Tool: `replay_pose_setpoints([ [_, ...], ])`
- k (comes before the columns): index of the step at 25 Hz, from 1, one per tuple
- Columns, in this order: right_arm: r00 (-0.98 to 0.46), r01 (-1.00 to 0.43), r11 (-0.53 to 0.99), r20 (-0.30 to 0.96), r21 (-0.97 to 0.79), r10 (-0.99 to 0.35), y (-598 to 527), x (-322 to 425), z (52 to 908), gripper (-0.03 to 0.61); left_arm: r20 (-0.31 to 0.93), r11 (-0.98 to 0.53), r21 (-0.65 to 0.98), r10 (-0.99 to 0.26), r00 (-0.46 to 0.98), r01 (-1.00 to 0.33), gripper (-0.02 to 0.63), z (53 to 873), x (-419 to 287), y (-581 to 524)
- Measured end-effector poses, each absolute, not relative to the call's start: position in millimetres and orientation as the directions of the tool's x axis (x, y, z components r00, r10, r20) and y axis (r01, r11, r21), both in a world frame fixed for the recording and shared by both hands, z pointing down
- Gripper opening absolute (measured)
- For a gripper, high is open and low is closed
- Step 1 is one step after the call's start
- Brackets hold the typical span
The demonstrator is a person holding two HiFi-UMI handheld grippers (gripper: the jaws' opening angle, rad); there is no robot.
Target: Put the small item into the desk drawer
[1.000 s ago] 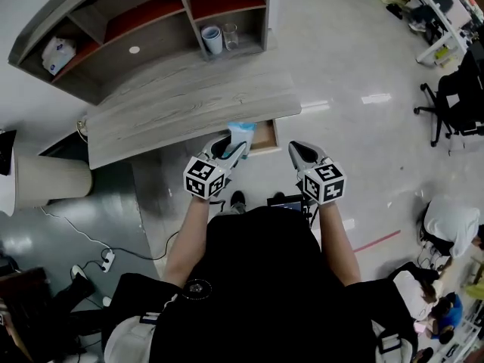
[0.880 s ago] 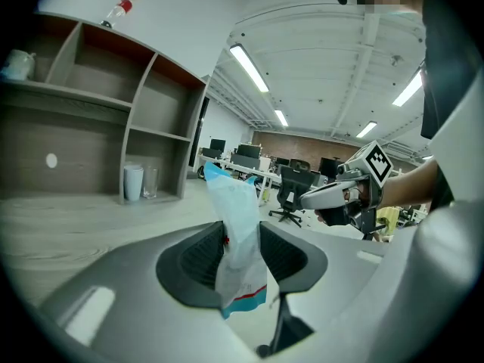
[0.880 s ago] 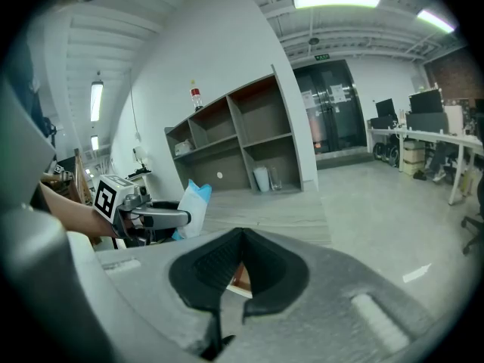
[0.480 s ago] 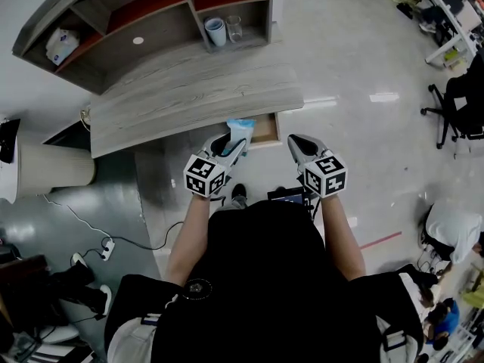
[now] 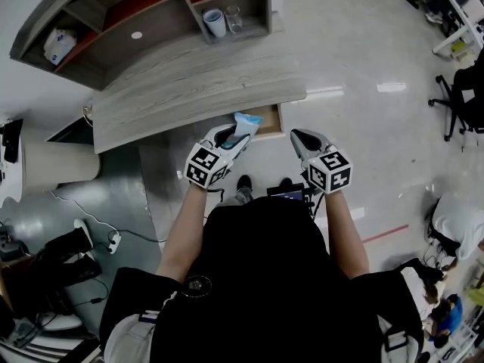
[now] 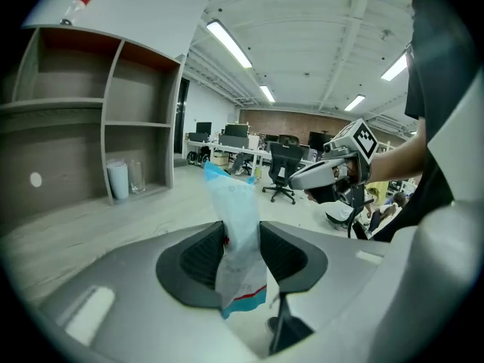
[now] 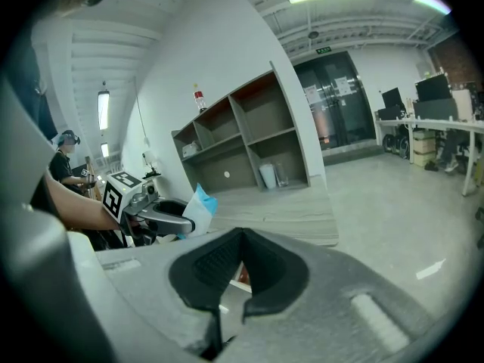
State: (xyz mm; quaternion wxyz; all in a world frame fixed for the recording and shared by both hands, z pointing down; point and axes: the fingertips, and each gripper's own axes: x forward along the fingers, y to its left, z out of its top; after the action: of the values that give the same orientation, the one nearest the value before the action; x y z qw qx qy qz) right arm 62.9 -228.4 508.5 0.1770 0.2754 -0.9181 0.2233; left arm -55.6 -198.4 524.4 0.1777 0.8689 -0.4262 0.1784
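In the head view, the left gripper [image 5: 227, 141] held a small white-and-blue plastic packet [image 5: 243, 122] at the left end of the open wooden drawer [image 5: 268, 118], under the near edge of the grey wood-grain table [image 5: 189, 97]. In the left gripper view, its jaws were clamped on the packet's lower half. In the right gripper view, the right gripper [image 7: 241, 233] had its jaws pressed together, with nothing between them.

Packet [image 5: 243, 122] in the left gripper [image 5: 229, 136], beside the drawer [image 5: 269, 118] projecting from under the desk [image 5: 189, 100]; right gripper [image 5: 301, 137] to its right; shelves [image 5: 151, 17] behind.

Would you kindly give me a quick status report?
Left gripper clamping pale blue plastic packet. Right gripper shut, empty. Wooden desk drawer open; nothing blocking.
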Motion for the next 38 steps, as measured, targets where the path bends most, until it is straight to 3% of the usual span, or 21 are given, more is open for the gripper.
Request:
replay_pose_setpoints([
  [15, -0.776, -0.611, 0.696, 0.457, -0.376, -0.435, -258.0, 57.1, 539.1, 0.003, 0.636, -0.734, 0.035, -0.507, 0.582, -0.678, 0.155, 568.9, -39.9, -223.6],
  [38, -0.774, -0.603, 0.678, 0.516, -0.421, -0.368, -272.1, 53.7, 612.7, 0.003, 0.822, -0.853, 0.018, -0.284, 0.494, -0.522, 0.155, 680.3, -18.0, -238.3],
])
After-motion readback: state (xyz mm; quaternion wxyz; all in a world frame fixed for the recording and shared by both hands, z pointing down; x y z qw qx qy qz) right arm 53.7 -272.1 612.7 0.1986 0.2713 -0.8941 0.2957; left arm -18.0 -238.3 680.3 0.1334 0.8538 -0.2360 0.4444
